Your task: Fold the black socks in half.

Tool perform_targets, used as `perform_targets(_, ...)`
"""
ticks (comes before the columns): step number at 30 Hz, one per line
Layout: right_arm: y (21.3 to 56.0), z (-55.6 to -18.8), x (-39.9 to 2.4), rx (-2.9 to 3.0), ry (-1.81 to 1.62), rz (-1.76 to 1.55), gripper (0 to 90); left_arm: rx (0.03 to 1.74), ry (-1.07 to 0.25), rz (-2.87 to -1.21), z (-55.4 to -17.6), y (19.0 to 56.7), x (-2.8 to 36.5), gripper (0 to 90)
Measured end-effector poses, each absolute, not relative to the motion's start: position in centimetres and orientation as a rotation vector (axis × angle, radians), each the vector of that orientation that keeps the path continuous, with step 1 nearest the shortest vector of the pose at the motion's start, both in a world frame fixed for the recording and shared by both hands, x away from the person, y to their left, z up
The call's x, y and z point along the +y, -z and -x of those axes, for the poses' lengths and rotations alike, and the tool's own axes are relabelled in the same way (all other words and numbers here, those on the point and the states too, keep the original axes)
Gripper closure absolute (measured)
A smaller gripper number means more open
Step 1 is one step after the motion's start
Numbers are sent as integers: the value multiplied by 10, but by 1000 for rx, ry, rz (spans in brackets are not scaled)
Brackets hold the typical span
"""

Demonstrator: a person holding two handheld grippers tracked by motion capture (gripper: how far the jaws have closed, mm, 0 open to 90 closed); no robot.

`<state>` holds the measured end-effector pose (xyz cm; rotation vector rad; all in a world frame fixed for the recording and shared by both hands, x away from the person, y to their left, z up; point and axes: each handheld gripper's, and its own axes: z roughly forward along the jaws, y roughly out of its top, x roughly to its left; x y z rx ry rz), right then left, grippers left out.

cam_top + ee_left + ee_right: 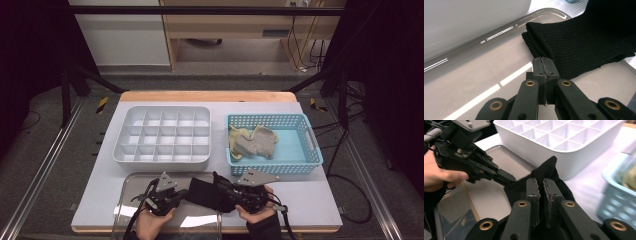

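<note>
A black ribbed sock (204, 193) lies partly over the right end of a clear plastic tray (131, 189) near the table's front edge. My right gripper (221, 188) points left and is shut on the sock (548, 167); black fabric bunches up between its jaws (541, 182). My left gripper (185, 192) points right from over the clear tray. Its jaws (545, 62) are pressed together, with the tips at the near edge of the folded sock (579, 45). No fabric shows between its pads. The left gripper (511, 179) also shows reaching the sock in the right gripper view.
A white divided tray (161, 159) with bare compartments stands just behind the clear tray. To its right, a blue basket (314, 142) holds beige and grey socks (254, 142). The person's hands come in over the front edge of the table.
</note>
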<state>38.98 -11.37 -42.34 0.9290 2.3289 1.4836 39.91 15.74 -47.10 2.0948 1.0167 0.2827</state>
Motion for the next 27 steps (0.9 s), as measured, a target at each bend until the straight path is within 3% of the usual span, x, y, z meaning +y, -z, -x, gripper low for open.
perform_targets(18, 462, -410, -46, 2497, -1291, -917, 819, 1023, -281, -2068, -397, 470, 164, 896)
perform_targets(27, 453, -406, -59, 2451, -1380, -915, 702, 1048, -292, -2016, -397, 462, 177, 896)
